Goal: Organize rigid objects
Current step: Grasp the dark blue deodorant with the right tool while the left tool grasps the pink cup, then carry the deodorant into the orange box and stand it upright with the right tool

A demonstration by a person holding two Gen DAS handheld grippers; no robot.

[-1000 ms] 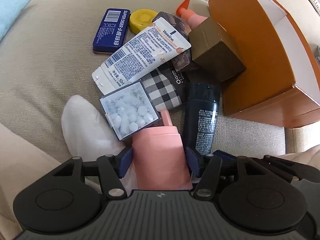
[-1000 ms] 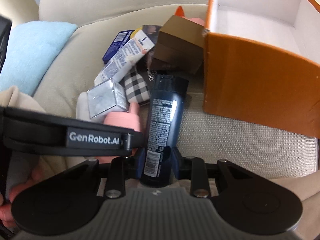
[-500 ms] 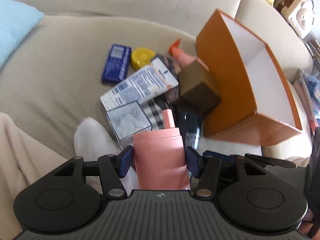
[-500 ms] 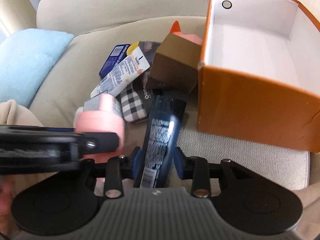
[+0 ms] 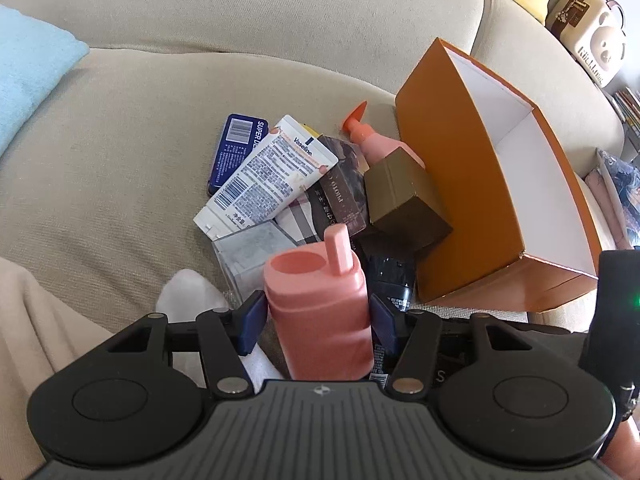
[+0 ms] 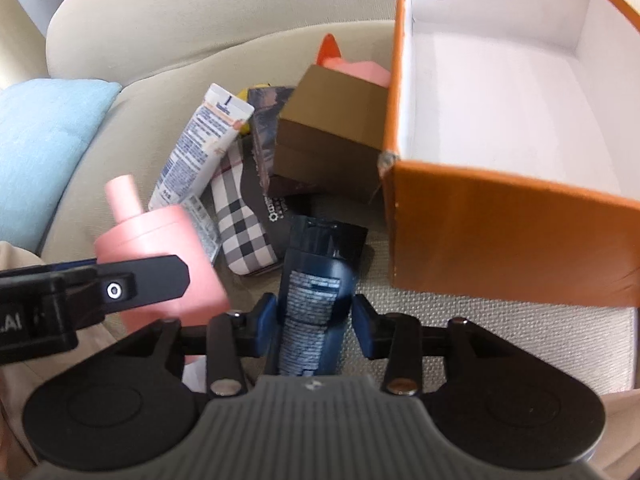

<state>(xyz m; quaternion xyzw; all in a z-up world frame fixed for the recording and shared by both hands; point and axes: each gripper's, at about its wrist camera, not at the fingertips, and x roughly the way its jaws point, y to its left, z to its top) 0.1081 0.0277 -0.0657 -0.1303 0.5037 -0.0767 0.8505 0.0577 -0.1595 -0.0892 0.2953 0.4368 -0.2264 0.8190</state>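
Note:
My left gripper point(image 5: 316, 316) is shut on a pink bottle point(image 5: 320, 312) and holds it raised above the sofa pile; the bottle also shows in the right wrist view point(image 6: 160, 252). My right gripper point(image 6: 314, 320) is shut on a dark blue can point(image 6: 320, 284), lifted off the cushion. An open orange box point(image 6: 500, 220) with a white inside stands on the sofa to the right; it also shows in the left wrist view point(image 5: 460, 184).
On the cushion lie a Vaseline tube point(image 5: 268, 176), a blue tin point(image 5: 236, 148), a brown carton point(image 5: 404, 200), a pump bottle point(image 5: 372, 140), a checked pouch point(image 6: 244, 220) and a clear box point(image 5: 252, 256). A light blue cushion point(image 6: 40, 144) lies far left.
Both grippers have risen with the pink bottle and the dark can, lifting them off the pile. The views now look further down into the orange box.

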